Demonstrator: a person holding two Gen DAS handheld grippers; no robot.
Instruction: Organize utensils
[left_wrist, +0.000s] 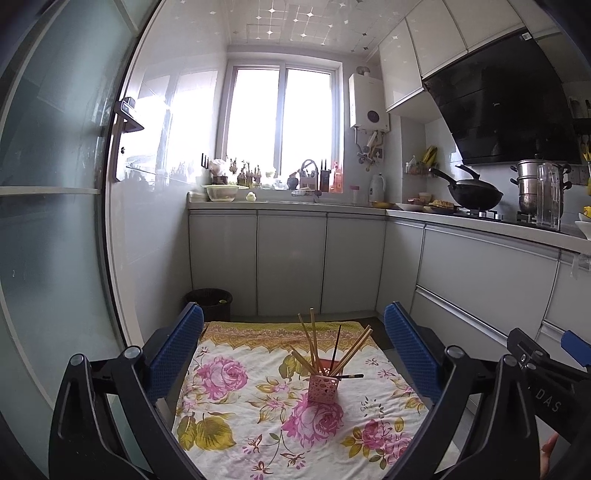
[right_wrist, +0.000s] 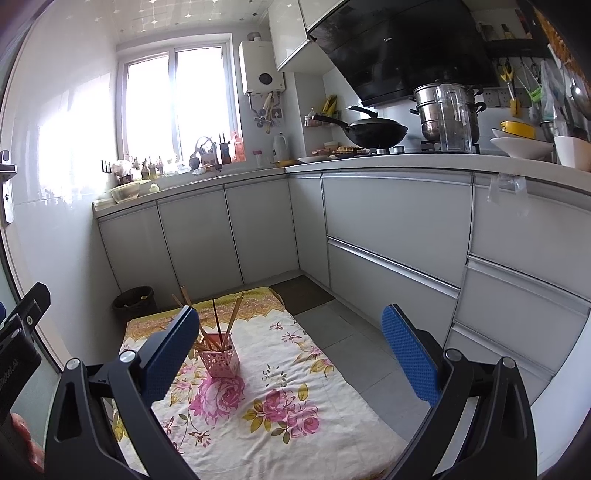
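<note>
Your left gripper (left_wrist: 293, 354) and right gripper (right_wrist: 290, 360) hover spread and empty, the pink chopstick holder (left_wrist: 323, 388) upright ahead between your left fingers, chopsticks (left_wrist: 314, 345) fanned inside, apparently sorted.

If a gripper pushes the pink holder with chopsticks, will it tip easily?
Probably yes. The pink holder looks narrow and perforated, so likely light. The chopsticks stand tall and splay outward, raising its top weight. It rests on a soft floral cloth, which may give uneven support.

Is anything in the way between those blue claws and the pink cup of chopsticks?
Nothing visible. Both the left gripper and right gripper are open, with only bare floral cloth before the pink holder of chopsticks.
</note>
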